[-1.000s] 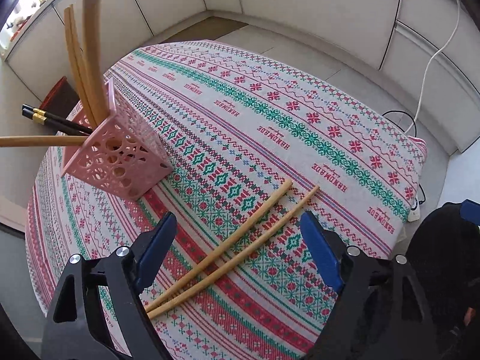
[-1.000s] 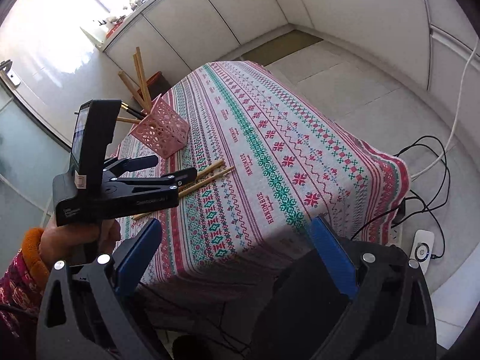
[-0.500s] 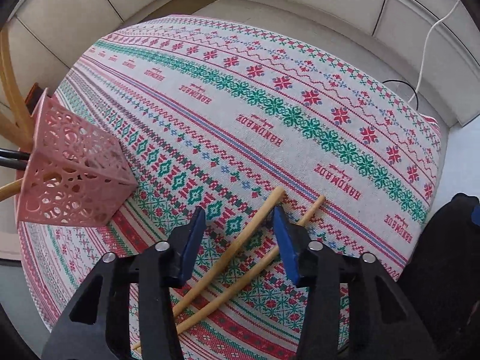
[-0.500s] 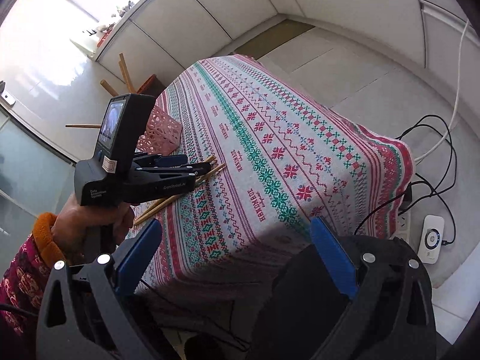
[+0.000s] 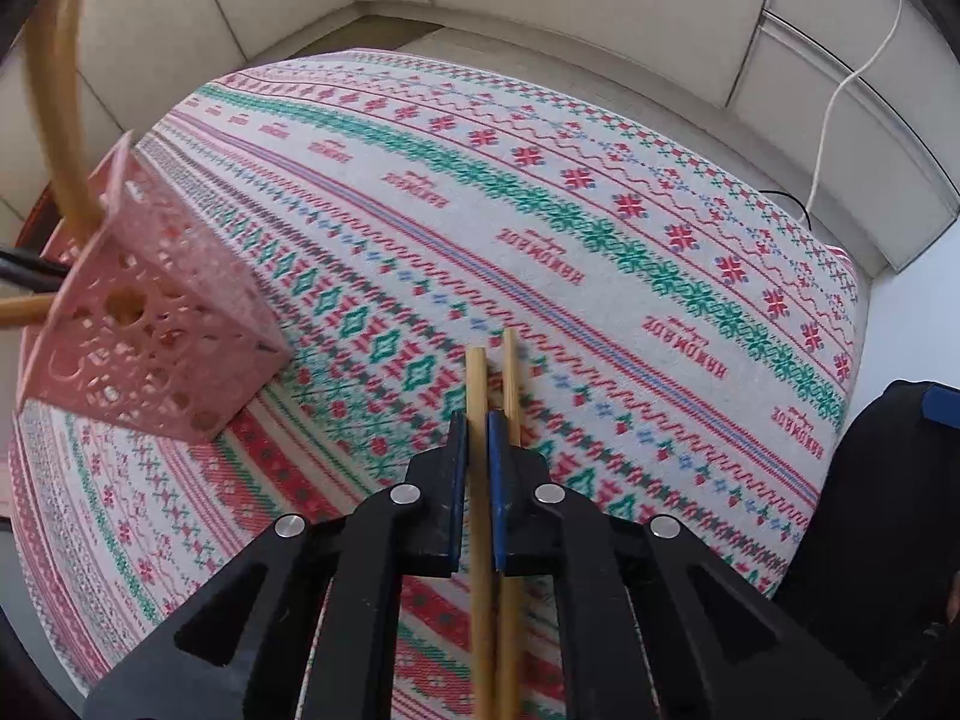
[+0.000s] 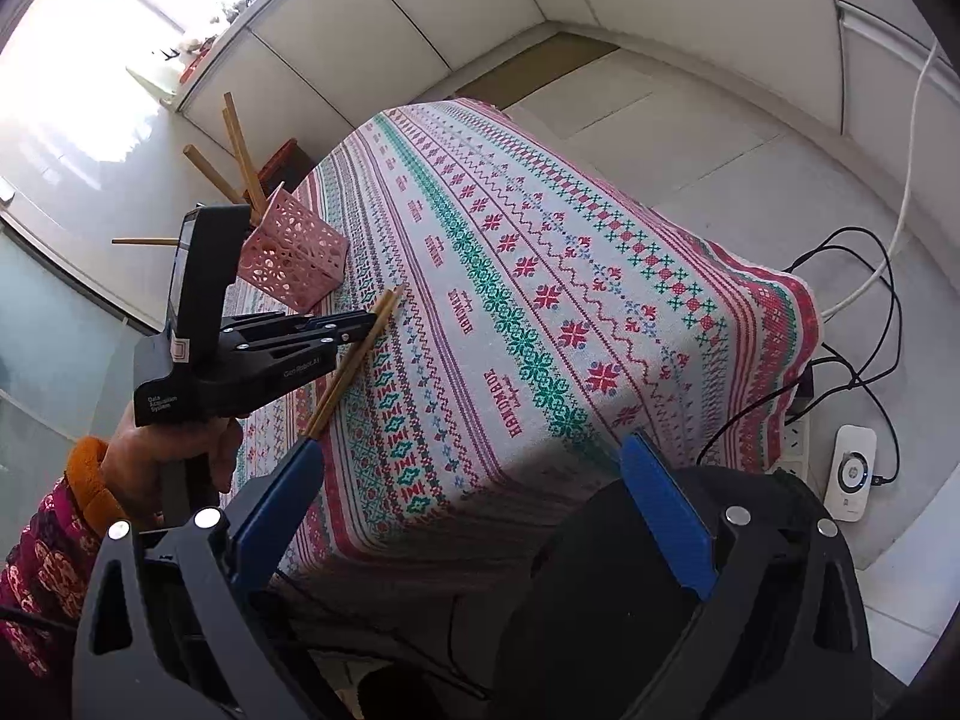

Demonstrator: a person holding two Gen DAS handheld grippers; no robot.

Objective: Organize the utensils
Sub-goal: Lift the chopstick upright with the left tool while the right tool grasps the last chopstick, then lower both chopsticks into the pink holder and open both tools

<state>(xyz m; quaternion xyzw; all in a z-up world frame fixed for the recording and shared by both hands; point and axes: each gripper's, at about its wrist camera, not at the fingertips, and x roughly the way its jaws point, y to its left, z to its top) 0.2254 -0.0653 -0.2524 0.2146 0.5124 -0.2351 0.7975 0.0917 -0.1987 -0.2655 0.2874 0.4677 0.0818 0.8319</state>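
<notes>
Left gripper [image 5: 477, 438] clamped on one chopstick [image 5: 478, 384]; second chopstick [image 5: 510, 372] just beside

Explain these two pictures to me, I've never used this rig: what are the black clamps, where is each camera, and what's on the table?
There is no robot here: a person holds a black two-finger clamp in each hand, and each clamp carries a camera looking forward along its fingers.

The left-wrist picture looks down past the left gripper. Its blue pads are shut on one chopstick; a second chopstick runs just outside the pads, beside the first.

The right-wrist picture looks from lower down, off the table's edge. The right gripper is open and empty. From here you see the left gripper from the side, in the person's hand.

On the patterned tablecloth stands a pink holder, already holding several chopsticks.
</notes>
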